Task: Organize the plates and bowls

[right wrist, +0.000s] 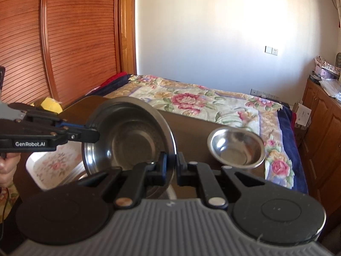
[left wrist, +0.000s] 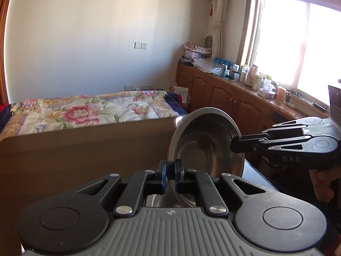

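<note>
A large steel bowl (left wrist: 204,147) is held in the air, tilted on edge, between both grippers. My left gripper (left wrist: 170,170) is shut on its near rim; it enters the right wrist view from the left (right wrist: 91,135) and clamps the bowl's left rim. My right gripper (right wrist: 172,162) is shut on the bowl's (right wrist: 127,136) right rim; it comes in from the right in the left wrist view (left wrist: 234,144). A smaller steel bowl (right wrist: 236,147) sits on the brown table (right wrist: 191,123) to the right.
A floral tray (right wrist: 55,166) lies under the big bowl at the left. A yellow object (right wrist: 51,104) sits at the table's far left. A bed with a floral quilt (right wrist: 213,104) stands behind the table. Wooden cabinets (left wrist: 223,93) with clutter run under the window.
</note>
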A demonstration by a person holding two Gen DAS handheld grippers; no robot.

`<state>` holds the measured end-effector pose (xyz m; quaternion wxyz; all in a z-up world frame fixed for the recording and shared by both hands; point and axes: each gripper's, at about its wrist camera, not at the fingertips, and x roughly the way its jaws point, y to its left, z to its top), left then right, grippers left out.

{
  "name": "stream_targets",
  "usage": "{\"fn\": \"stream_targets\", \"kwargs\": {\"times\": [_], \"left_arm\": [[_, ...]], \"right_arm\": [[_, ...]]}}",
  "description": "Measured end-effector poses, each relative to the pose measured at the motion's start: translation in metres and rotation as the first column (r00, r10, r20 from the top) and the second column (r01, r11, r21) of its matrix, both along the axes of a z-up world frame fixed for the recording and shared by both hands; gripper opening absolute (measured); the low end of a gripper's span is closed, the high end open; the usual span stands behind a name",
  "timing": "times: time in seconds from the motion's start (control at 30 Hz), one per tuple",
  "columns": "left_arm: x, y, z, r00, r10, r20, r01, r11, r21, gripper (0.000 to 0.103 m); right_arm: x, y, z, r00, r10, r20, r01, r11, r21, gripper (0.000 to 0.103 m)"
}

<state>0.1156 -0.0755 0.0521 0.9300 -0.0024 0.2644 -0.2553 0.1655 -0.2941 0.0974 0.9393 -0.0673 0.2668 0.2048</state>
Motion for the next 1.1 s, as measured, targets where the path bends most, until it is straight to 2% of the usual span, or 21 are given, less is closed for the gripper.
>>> {"fn": "stream_targets", "kwargs": {"times": [0.53,1.1], "left_arm": [[-0.023,0.004,-0.023,1.000,-0.012,-0.021,0.013,1.000,0.026,0.009],[-0.021,-0.003,-0.045,0.999,-0.008,-0.054,0.012,0.997,0.081,0.009]], "right_arm": [[-0.033,0.008,-0.021,1.000,-0.001,-0.022,0.001,1.000,0.009,0.010],[-0.039,0.008,-0.043,0.999,-0.016,-0.048,0.016,1.000,0.001,0.010]]}}
